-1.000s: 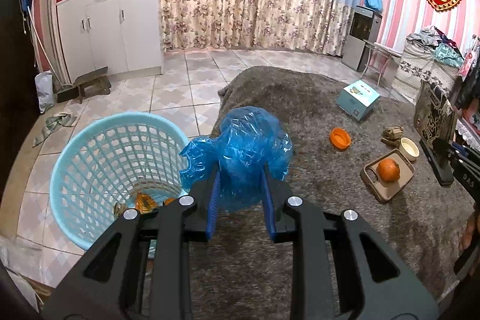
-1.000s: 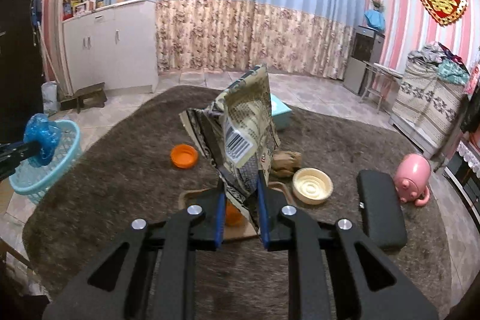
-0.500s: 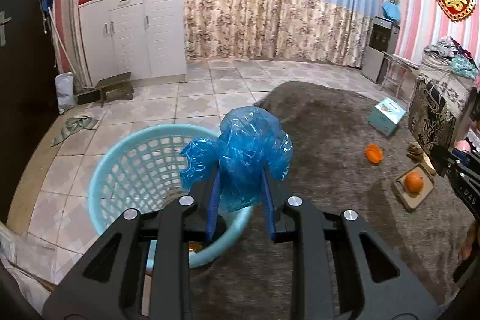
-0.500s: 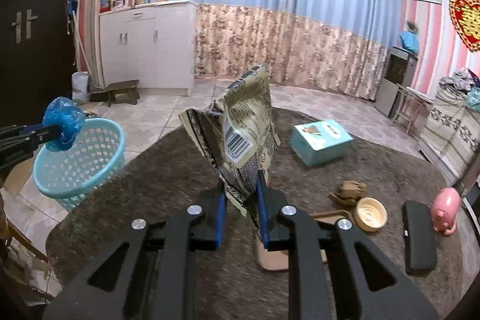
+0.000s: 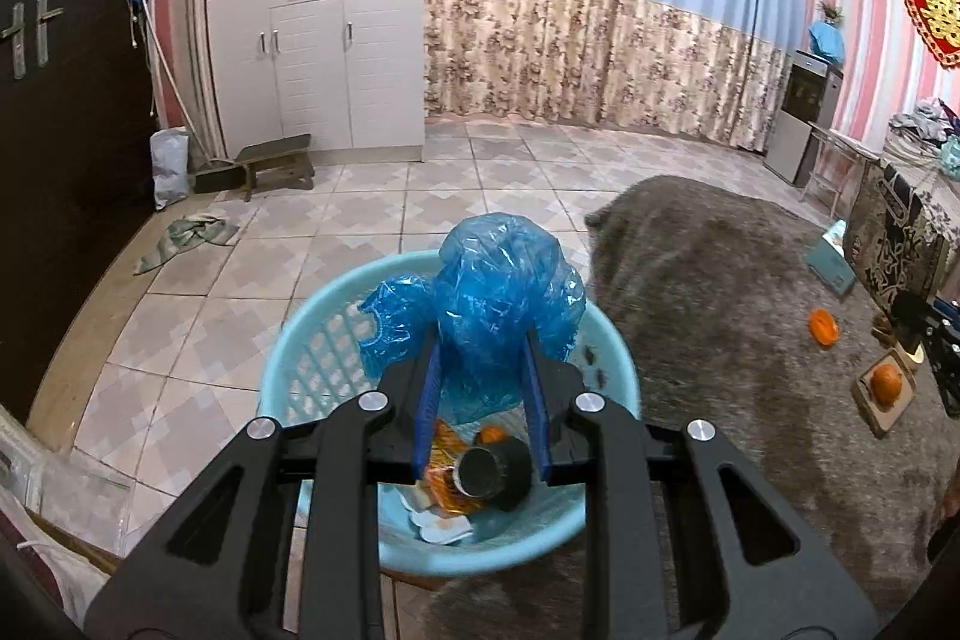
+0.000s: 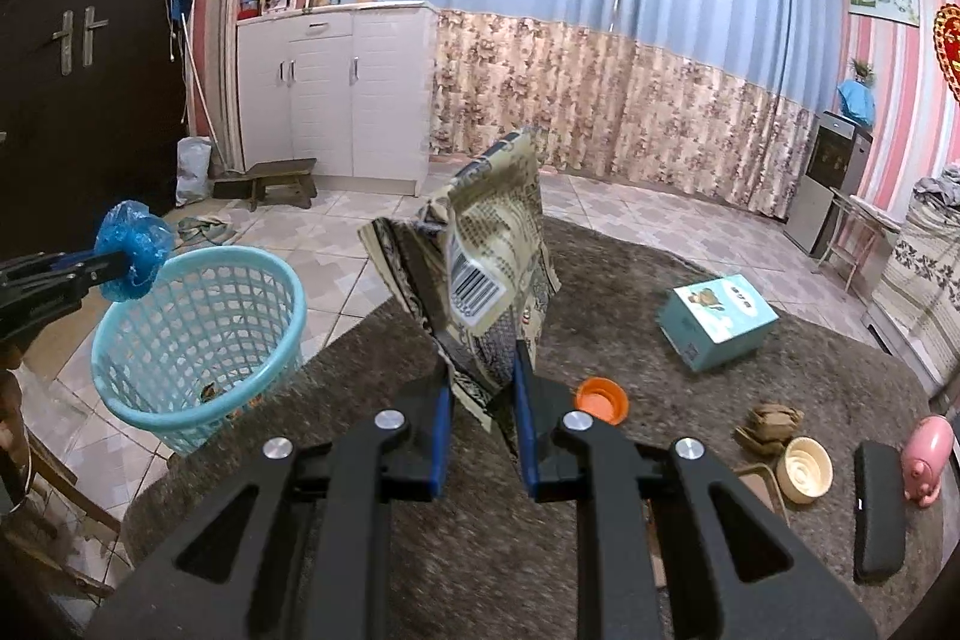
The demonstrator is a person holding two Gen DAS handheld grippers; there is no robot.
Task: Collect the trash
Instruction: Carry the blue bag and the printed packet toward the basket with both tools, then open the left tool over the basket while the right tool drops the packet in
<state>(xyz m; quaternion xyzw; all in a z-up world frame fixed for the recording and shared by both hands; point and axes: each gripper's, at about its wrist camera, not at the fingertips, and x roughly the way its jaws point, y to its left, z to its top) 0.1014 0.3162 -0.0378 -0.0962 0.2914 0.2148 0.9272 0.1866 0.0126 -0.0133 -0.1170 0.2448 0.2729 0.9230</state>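
Note:
My left gripper is shut on a crumpled blue plastic bag and holds it right above the light blue mesh basket, which holds wrappers and a dark can. In the right wrist view the blue bag hangs over the basket's left rim. My right gripper is shut on a crinkled patterned snack bag with a barcode, held above the grey rug, to the right of the basket.
The grey rug carries a teal box, an orange lid, a cream bowl, a black case and a pink pig. White cabinets and a low stool stand at the back on the tiled floor.
My left gripper has carried the blue bag left from beside the basket to over its opening. My right gripper has swung left with the snack bag, nearer the basket.

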